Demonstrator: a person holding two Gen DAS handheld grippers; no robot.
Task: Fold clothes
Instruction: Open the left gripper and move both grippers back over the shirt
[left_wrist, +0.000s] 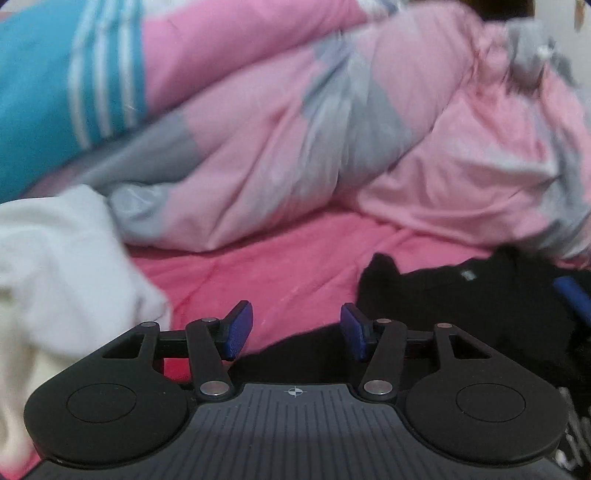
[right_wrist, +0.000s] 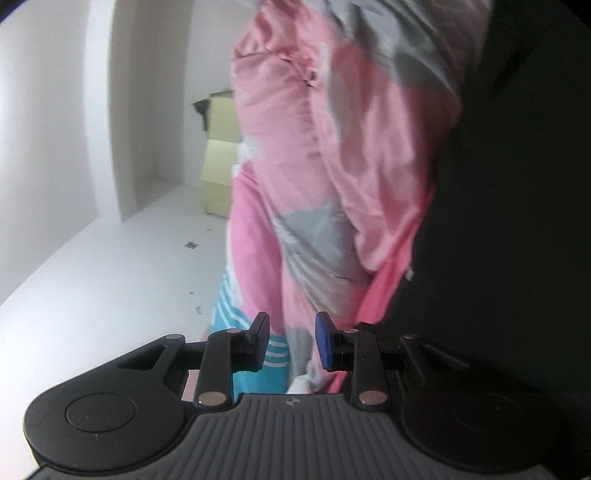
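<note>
The crumpled black cotton garment (left_wrist: 480, 317) lay on the pink bedsheet (left_wrist: 280, 266), just right of the left gripper (left_wrist: 295, 332), whose jaws stood released, nothing between. The right gripper (right_wrist: 290, 341) gaped empty too. Best pinch one hem corner cleanly, not bunched layers.

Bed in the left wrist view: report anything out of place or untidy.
The pink and grey quilt is heaped in a crumpled mound, not spread flat. A white garment and a black garment lie rumpled and unfolded on the pink sheet.
</note>
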